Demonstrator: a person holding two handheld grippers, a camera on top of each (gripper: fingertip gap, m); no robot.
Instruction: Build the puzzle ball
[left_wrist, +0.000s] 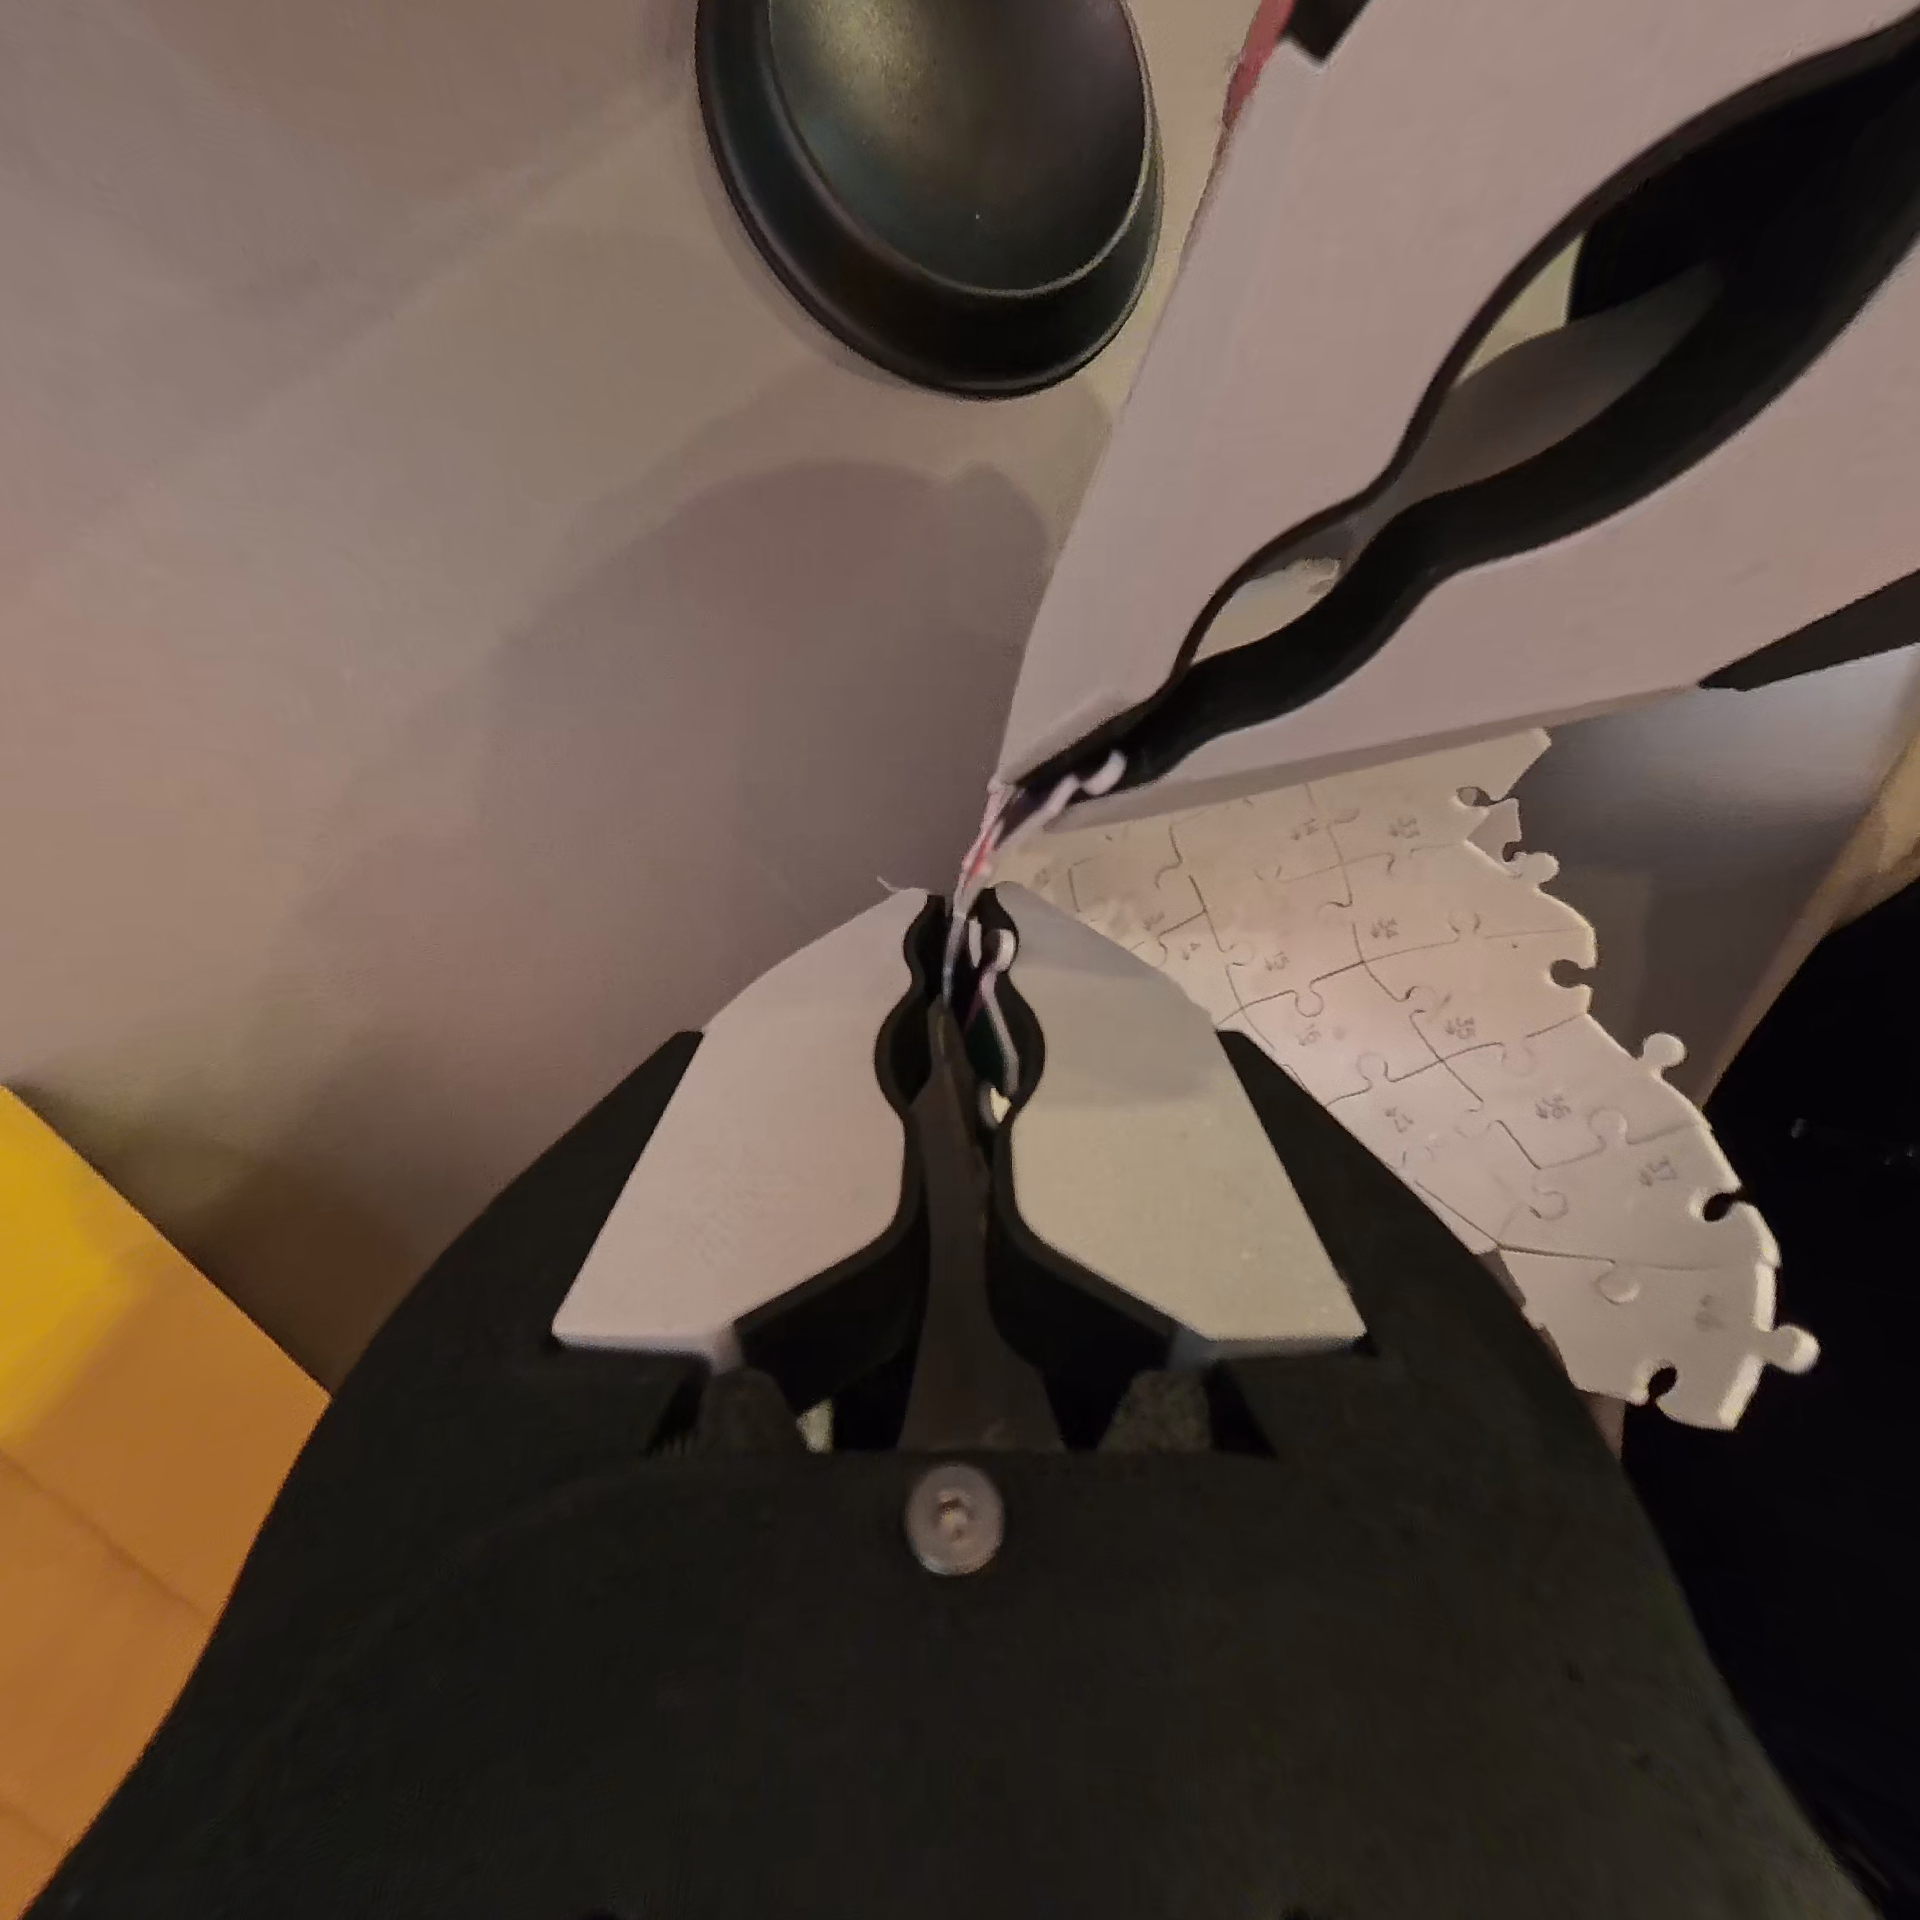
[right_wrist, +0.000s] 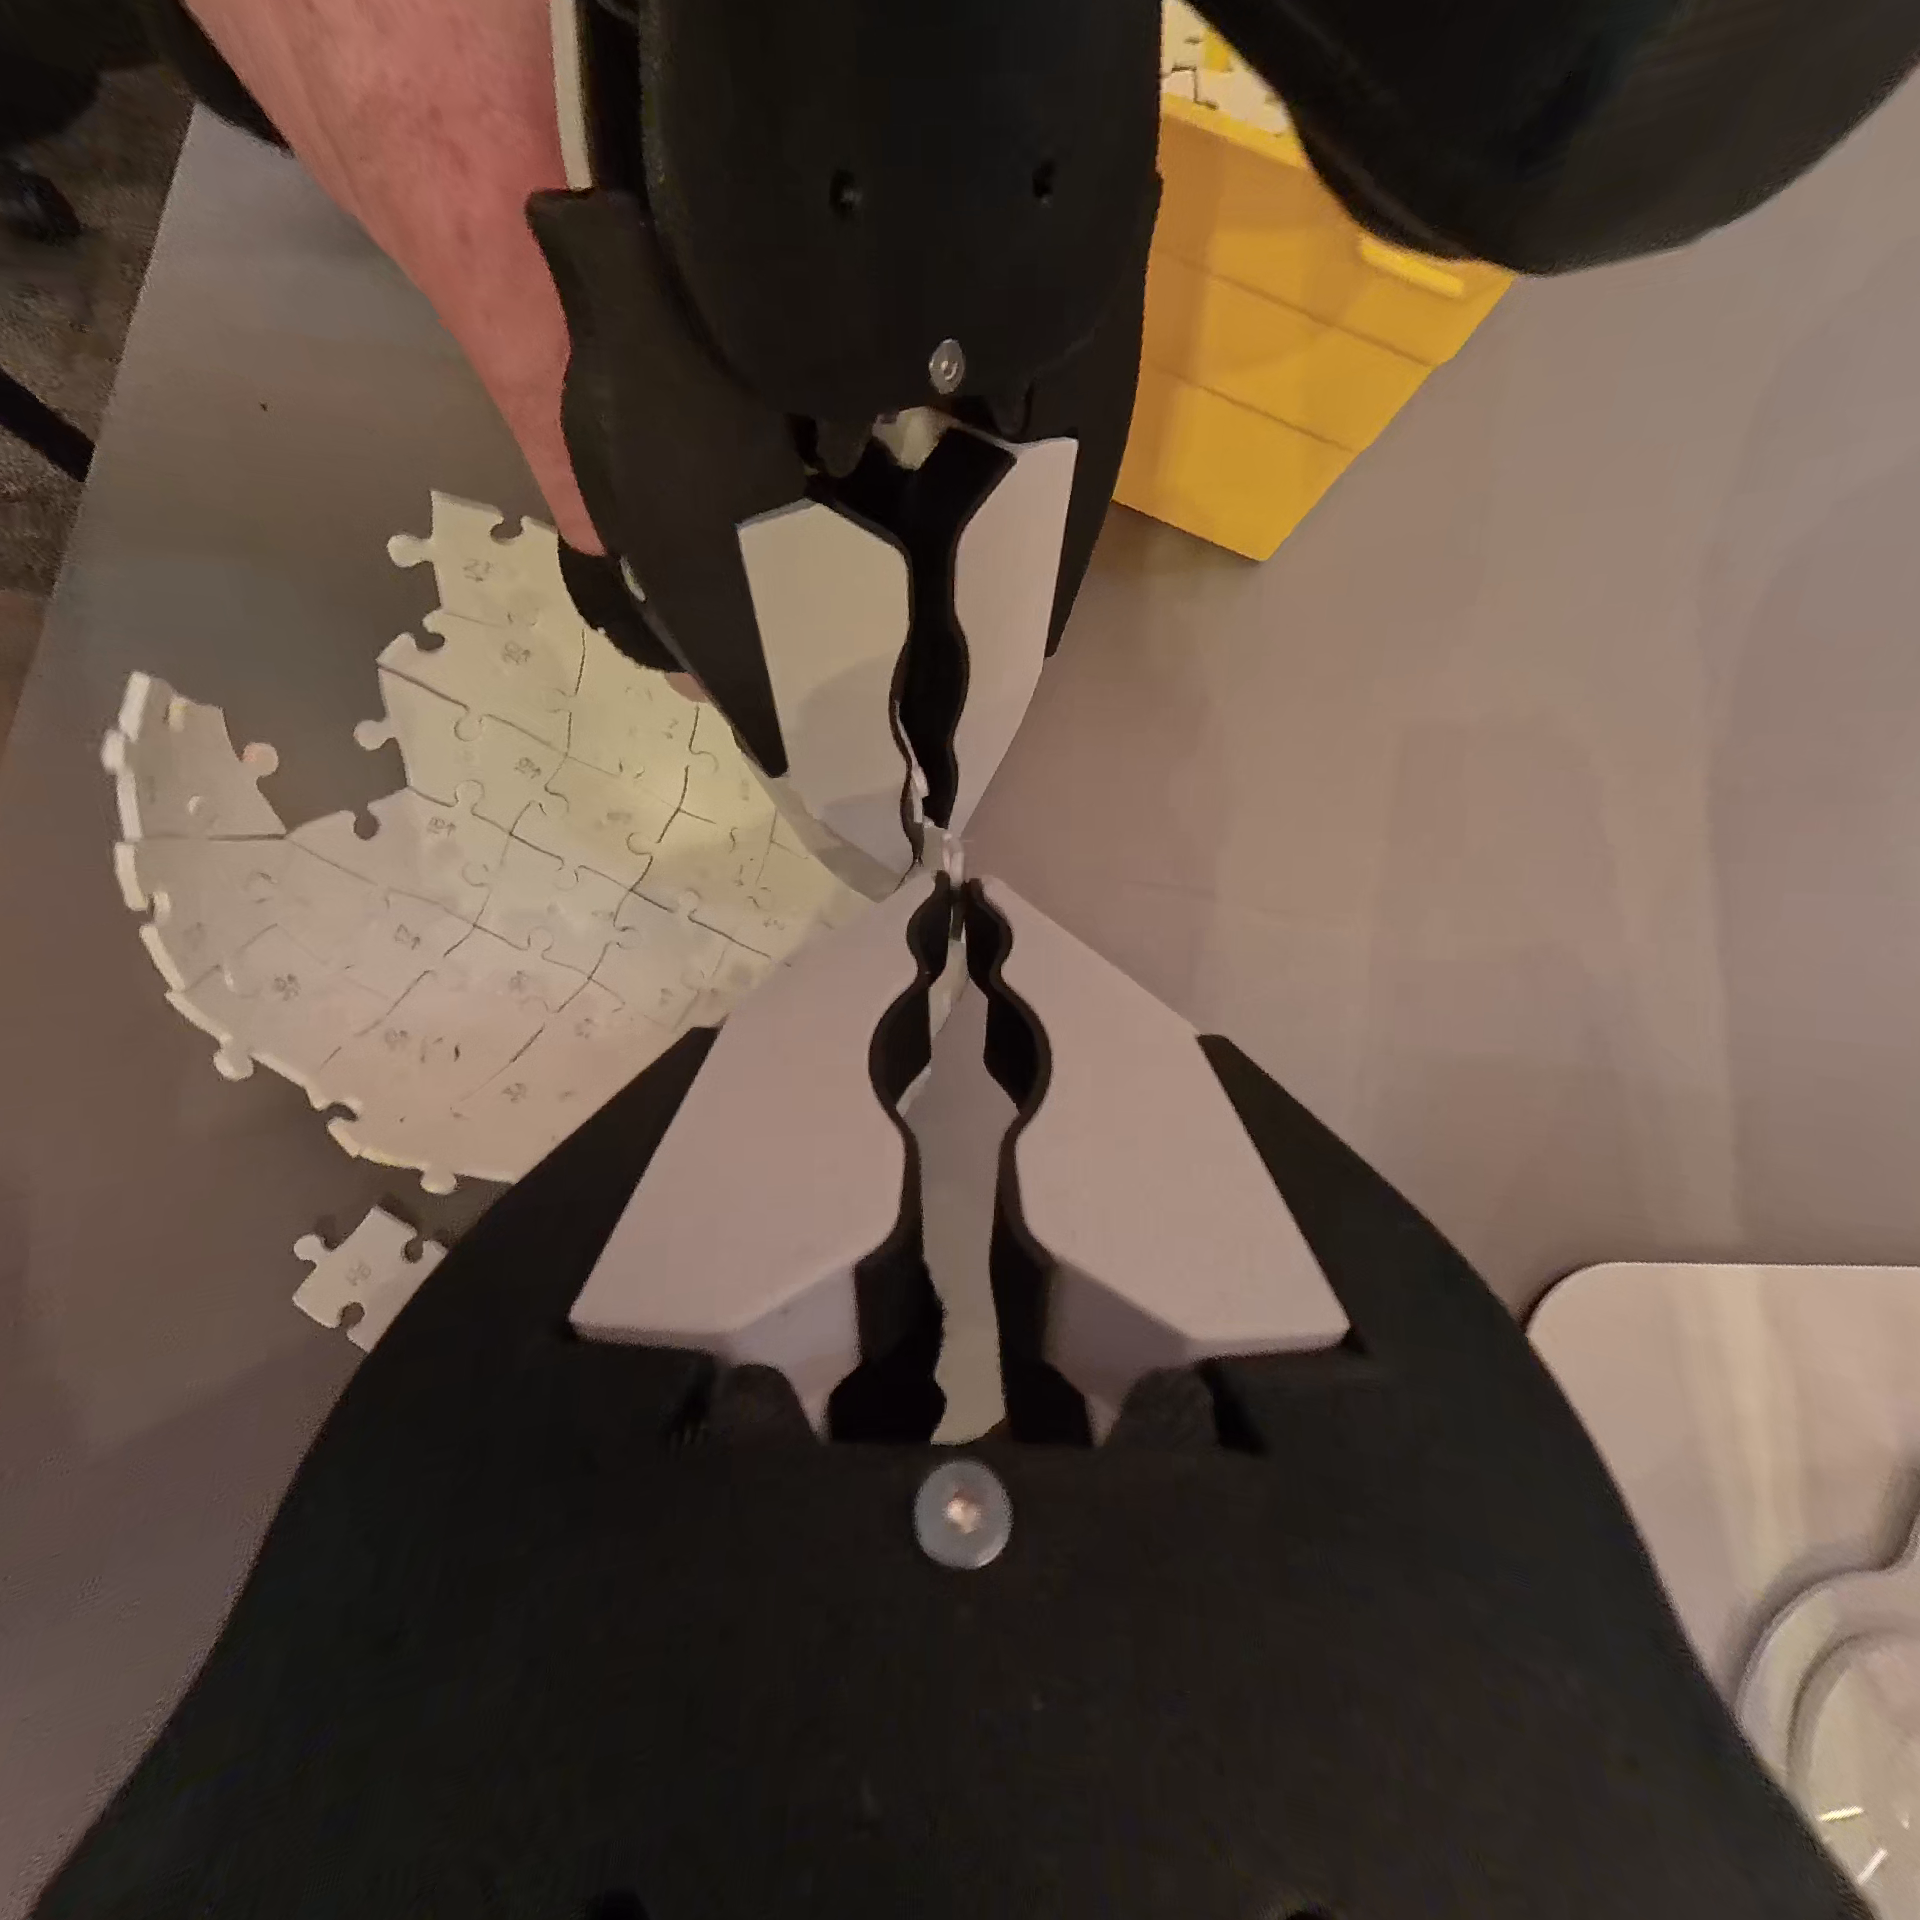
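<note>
At the left edge of the desk (right_wrist: 1455, 831): half-built puzzle ball (right_wrist: 447, 914), lying as an open shell with its numbered inner face up, knobbed rim exposed, probably parked that way so the next bit can be pressed into the rim from above. Just beside it, nearer the front edge: one loose piece (right_wrist: 353, 1283), flat, within easy reach. Behind the shell: a bare forearm (right_wrist: 416, 260) reaching down. Toward the middle of the desk, raised clear of the surface: left gripper (right_wrist: 932, 821) pointing down from the far side, right gripper (right_wrist: 951, 896) pointing up from the near side, tips all but touching. Both sets of jaws squeezed narrow on something thin and edge-on, a pale sliver (right_wrist: 951, 854) at the meeting point. Cannot tell whether one piece shared or two being mated. Held tip to tip, most likely, so tab and notch can be lined up and pushed together. Near the far right corner: yellow box (right_wrist: 1278, 416), out of the way. At the front right corner: white tray (right_wrist: 1714, 1403), untouched.
</note>
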